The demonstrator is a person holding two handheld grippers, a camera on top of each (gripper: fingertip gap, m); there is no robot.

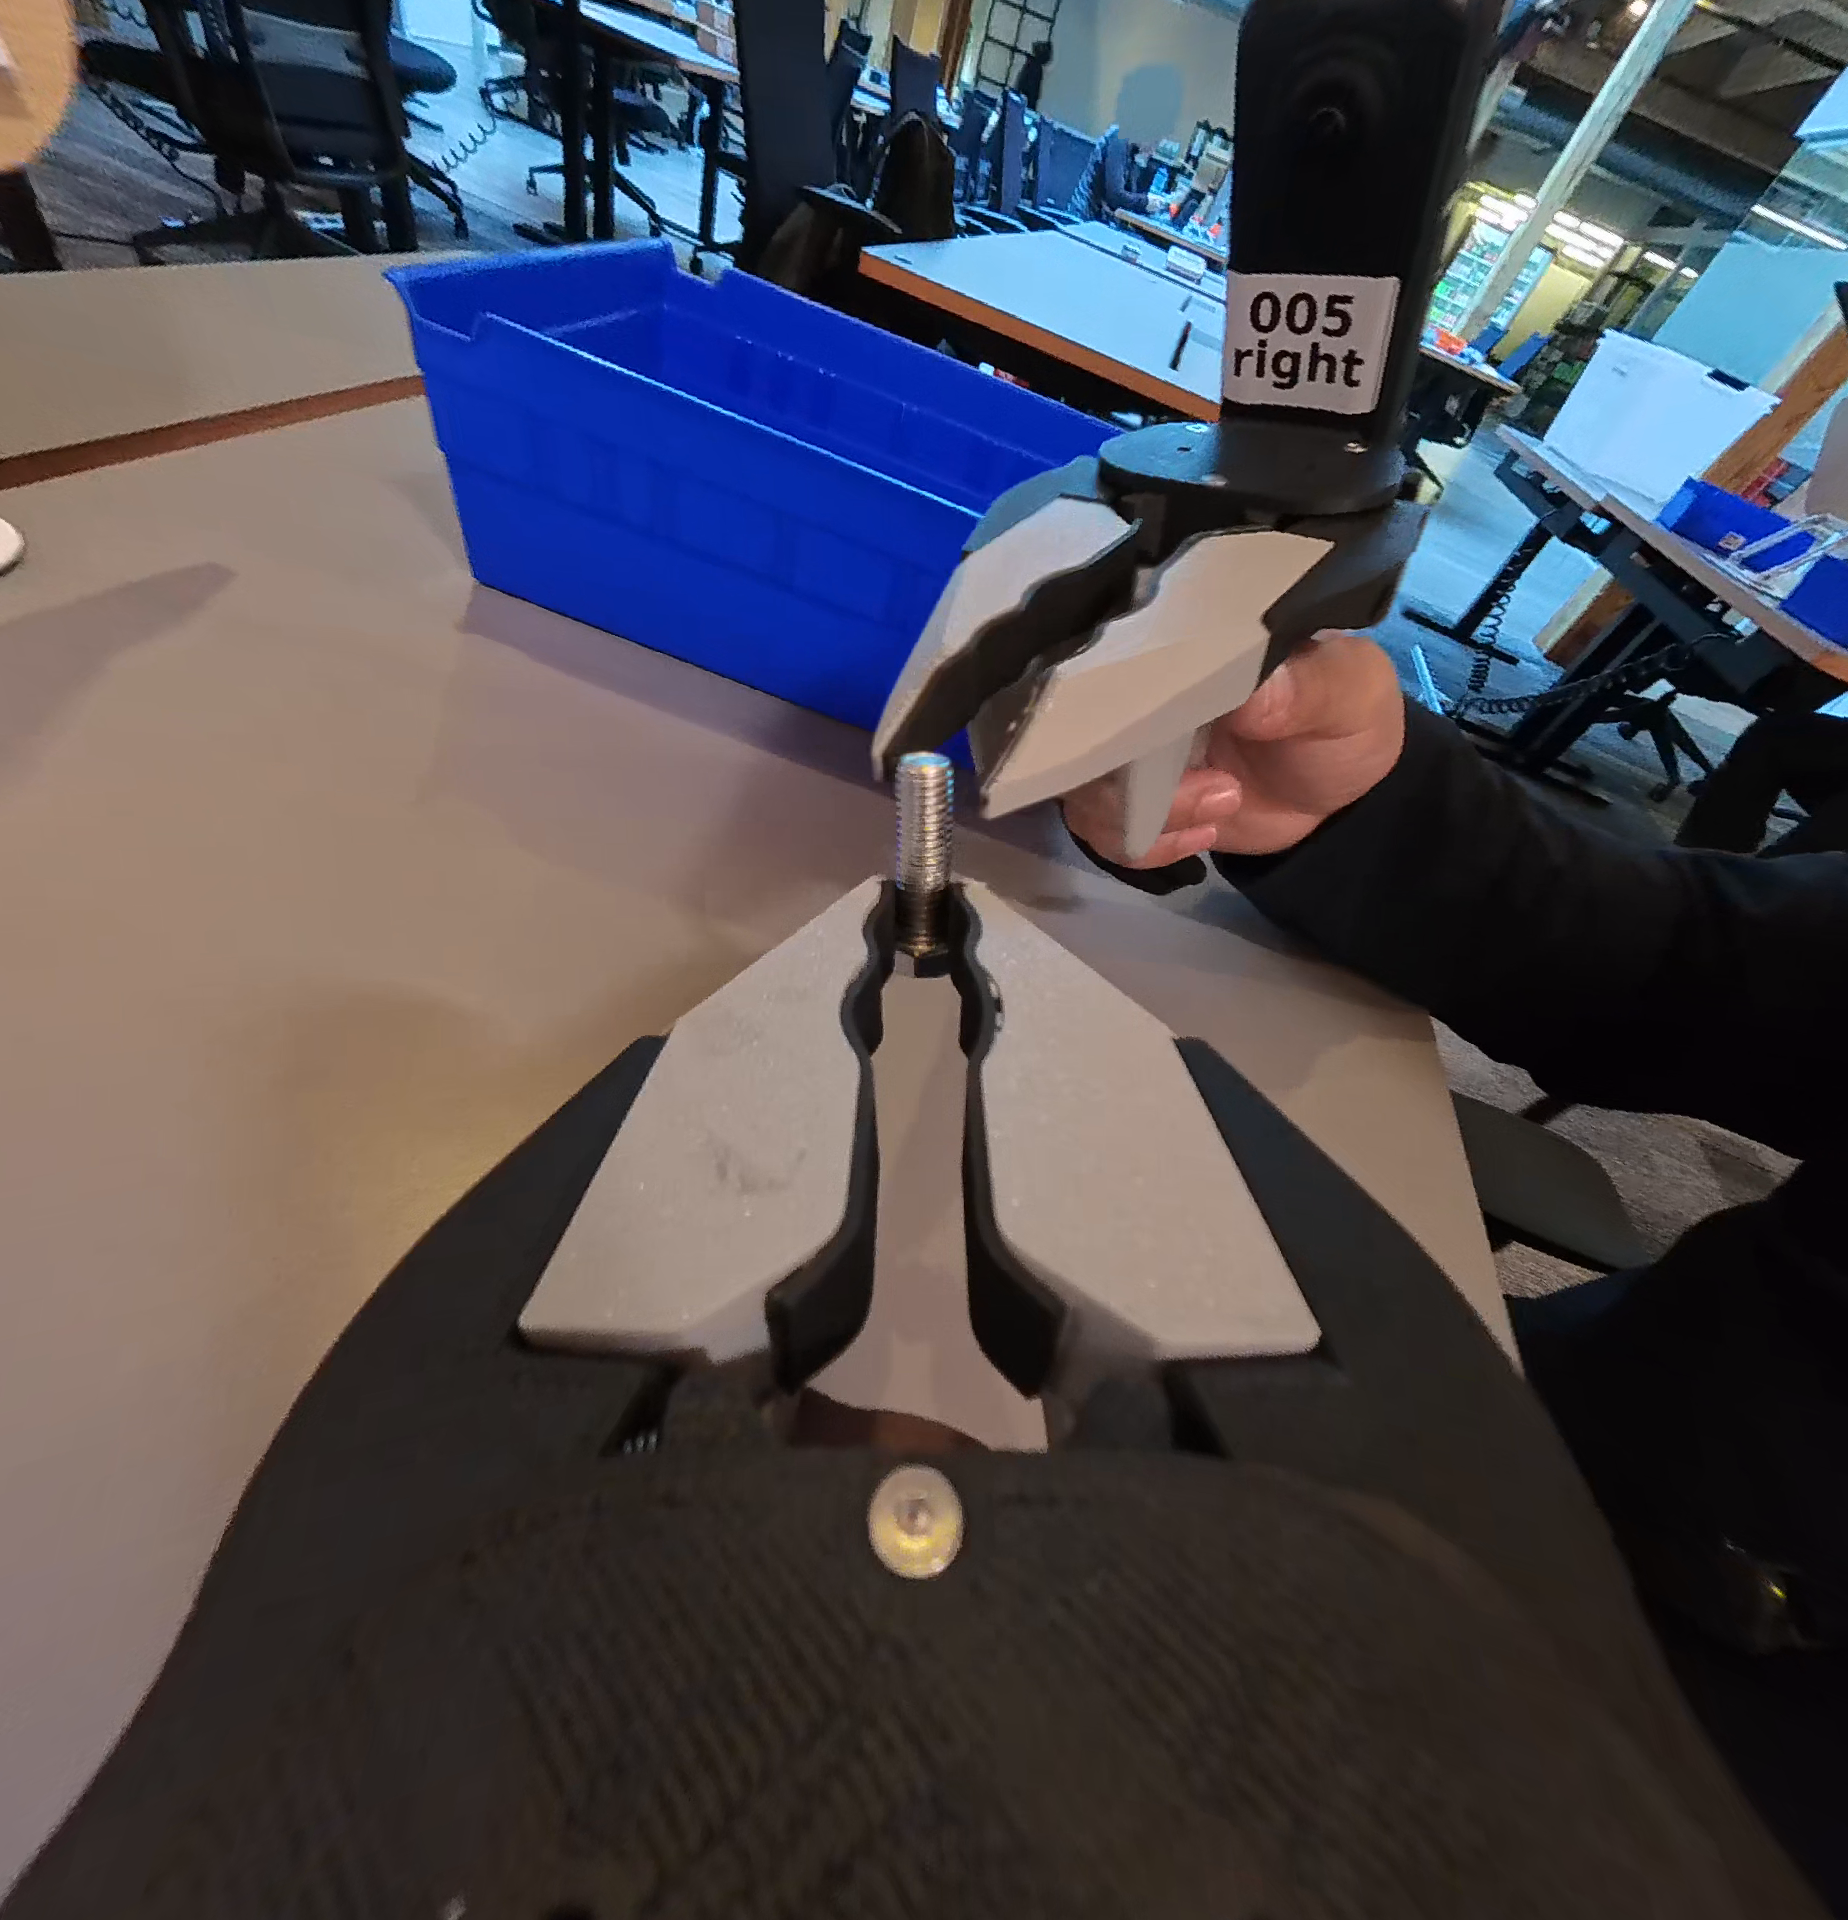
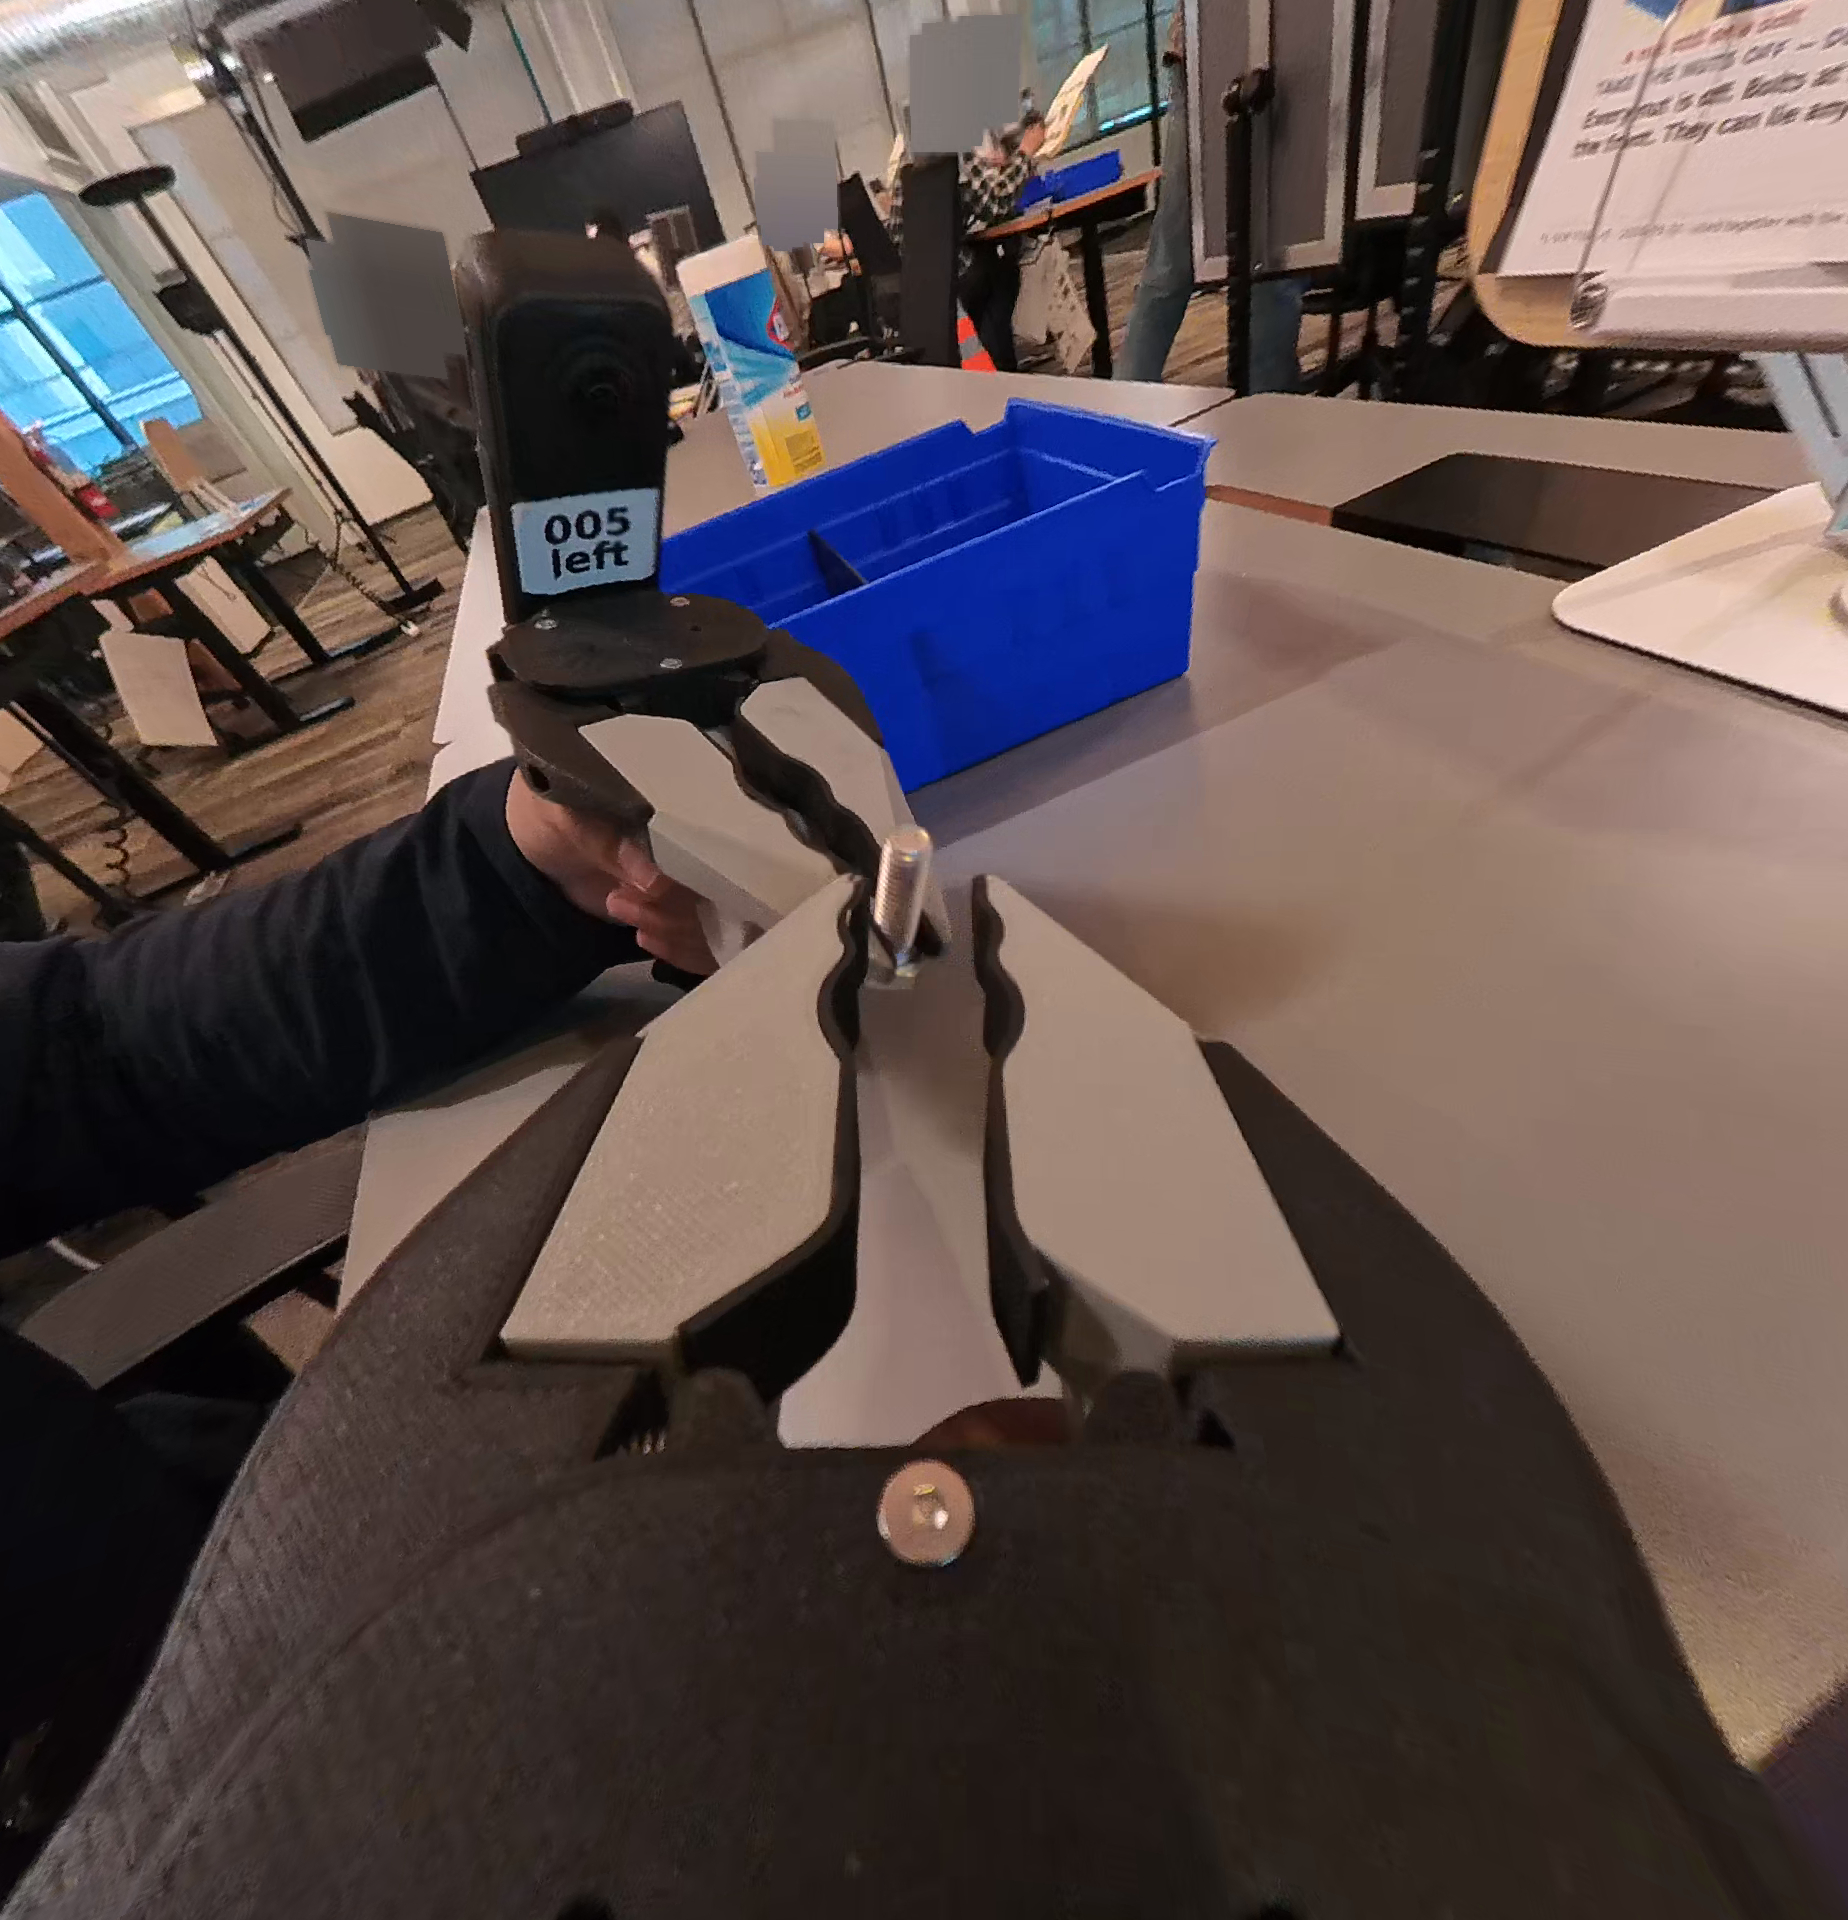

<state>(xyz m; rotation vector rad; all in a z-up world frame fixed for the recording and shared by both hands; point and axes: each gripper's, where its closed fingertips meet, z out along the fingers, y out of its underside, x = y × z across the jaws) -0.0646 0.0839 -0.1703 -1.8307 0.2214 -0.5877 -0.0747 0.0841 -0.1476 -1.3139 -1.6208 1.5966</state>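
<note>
Silver threaded steel bolt (image 1: 922, 821) stands upright, its lower end clamped between the fingertips of my left gripper (image 1: 921, 928), a nut (image 1: 918, 961) showing at its base. My right gripper (image 1: 930, 764) hovers at the bolt's top, jaws apart, gripping nothing. Behind them, a blue plastic divided bin (image 2: 1045, 613) sits on the grey table (image 1: 276, 831).

We see a smooth grey table (image 2: 1419, 935) with a thin brown seam (image 1: 193, 431) running across it. On it rest a blue plastic bin with an inner divider (image 2: 1003, 623) (open-topped), a white monitor-stand base (image 2: 1720, 623), a flat black slab (image 2: 1543, 509) and a white-and-blue wipes canister (image 2: 754, 374).
</note>
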